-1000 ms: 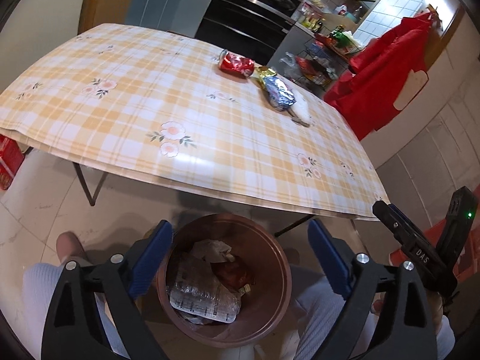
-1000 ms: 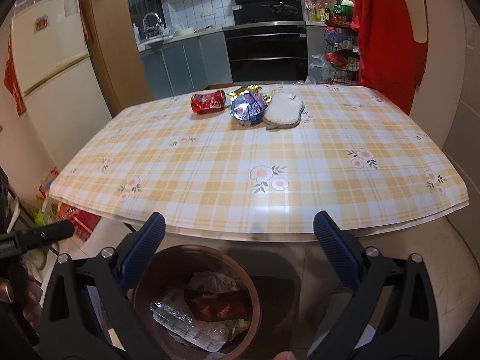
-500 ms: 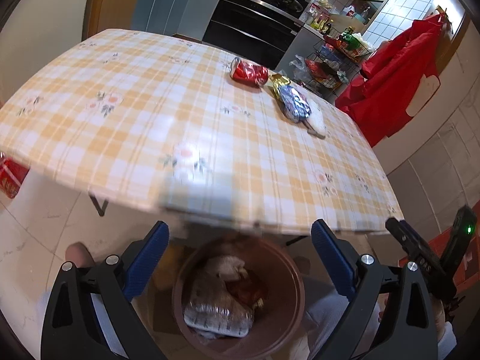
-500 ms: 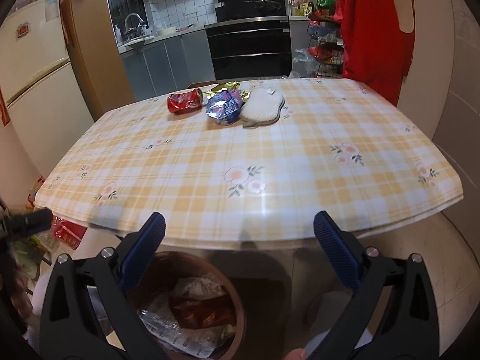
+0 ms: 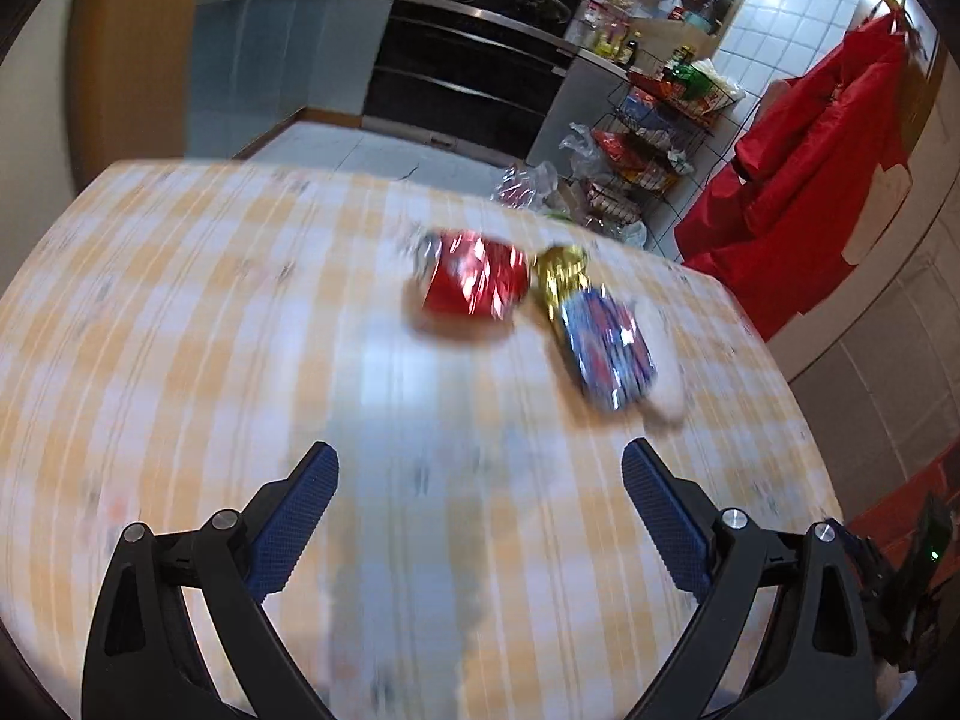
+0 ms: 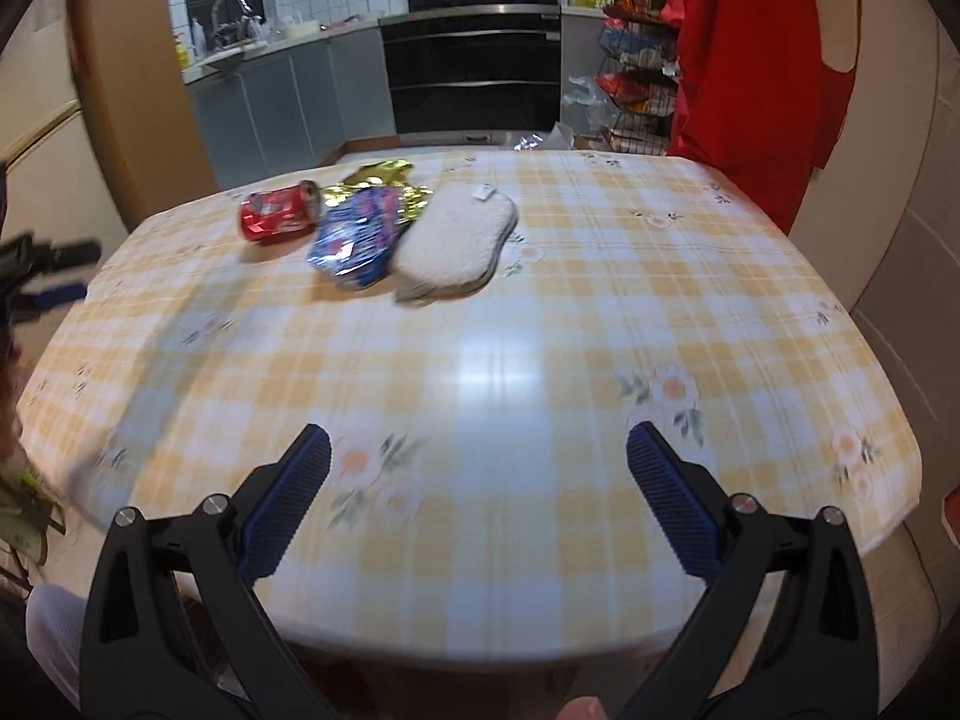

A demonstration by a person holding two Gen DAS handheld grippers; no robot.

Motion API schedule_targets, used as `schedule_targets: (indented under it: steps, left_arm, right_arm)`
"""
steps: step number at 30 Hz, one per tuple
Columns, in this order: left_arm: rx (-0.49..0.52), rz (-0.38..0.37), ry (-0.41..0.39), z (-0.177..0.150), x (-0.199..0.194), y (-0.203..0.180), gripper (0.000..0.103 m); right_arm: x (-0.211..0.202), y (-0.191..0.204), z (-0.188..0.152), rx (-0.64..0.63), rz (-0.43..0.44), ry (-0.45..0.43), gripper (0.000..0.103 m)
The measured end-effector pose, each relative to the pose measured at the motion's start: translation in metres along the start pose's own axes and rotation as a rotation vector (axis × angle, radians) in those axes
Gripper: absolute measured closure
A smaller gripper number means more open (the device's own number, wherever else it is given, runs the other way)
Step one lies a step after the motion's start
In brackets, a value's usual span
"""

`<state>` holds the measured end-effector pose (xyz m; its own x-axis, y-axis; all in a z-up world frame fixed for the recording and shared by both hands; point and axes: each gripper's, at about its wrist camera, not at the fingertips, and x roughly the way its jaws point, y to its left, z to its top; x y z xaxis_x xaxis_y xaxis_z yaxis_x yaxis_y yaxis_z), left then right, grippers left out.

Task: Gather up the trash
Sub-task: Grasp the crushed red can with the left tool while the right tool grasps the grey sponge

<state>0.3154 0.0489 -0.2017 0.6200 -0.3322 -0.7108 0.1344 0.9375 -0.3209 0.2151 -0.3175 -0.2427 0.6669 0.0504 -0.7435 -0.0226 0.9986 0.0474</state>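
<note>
A crushed red can (image 5: 471, 283) (image 6: 277, 214), a gold foil wrapper (image 5: 558, 271) (image 6: 377, 175), a blue snack bag (image 5: 606, 348) (image 6: 357, 237) and a white quilted pad (image 6: 453, 246) lie together on the far part of the yellow checked table (image 6: 540, 360). My left gripper (image 5: 480, 480) is open and empty over the table, a short way in front of the red can. My right gripper (image 6: 477, 462) is open and empty above the table's near edge, well short of the trash. The left wrist view is motion-blurred.
Red garments (image 5: 804, 192) hang at the right beyond the table. A wire rack of packets (image 5: 654, 120) and a black oven (image 6: 474, 78) stand behind it. The left gripper (image 6: 42, 276) shows at the left edge of the right wrist view.
Both grippers have risen from over the brown bin and moved forward above the table. The bin has dropped out of view. The left gripper has come much nearer the red can.
</note>
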Motion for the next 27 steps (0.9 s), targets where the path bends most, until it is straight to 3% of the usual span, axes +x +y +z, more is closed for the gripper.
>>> schedule_targets:
  steps: [4,8,11,16,18,20,21,22,24,27]
  left_arm:
    - [0.059,0.019,-0.021,0.049,0.059,-0.002,0.01]
    - [0.001,0.023,0.0,0.084,0.116,0.015,0.011]
    - [-0.051,0.07,0.013,0.097,0.148,0.033,0.012]
    - [-0.089,0.045,0.047,0.098,0.175,0.051,0.013]
    - [-0.089,0.031,0.067,0.094,0.18,0.053,0.026]
    - [-0.084,0.048,0.087,0.09,0.183,0.055,0.029]
    - [-0.079,0.054,0.088,0.088,0.183,0.056,0.041]
    - [-0.071,0.055,0.085,0.086,0.181,0.058,0.045]
    - [-0.049,0.018,0.06,0.084,0.174,0.059,0.076]
    - [0.029,0.059,0.051,0.078,0.164,0.05,0.081]
  right_arm:
    - [0.031,-0.005,0.028,-0.012,-0.011,0.019,0.006]
    - [0.064,-0.012,0.057,0.015,0.019,0.04,0.006]
    - [0.085,-0.014,0.076,0.019,0.021,0.037,0.006]
    - [0.113,-0.02,0.103,0.042,0.016,0.005,0.006]
    - [0.127,-0.022,0.113,0.066,0.025,0.012,0.006]
    - [0.141,-0.021,0.121,0.081,0.019,0.013,0.006]
    - [0.147,-0.02,0.124,0.086,0.019,0.017,0.006]
    - [0.154,-0.018,0.127,0.093,0.02,0.023,0.006]
    - [0.171,-0.014,0.135,0.111,0.029,0.042,0.006]
    - [0.198,-0.008,0.145,0.148,0.049,0.097,0.006]
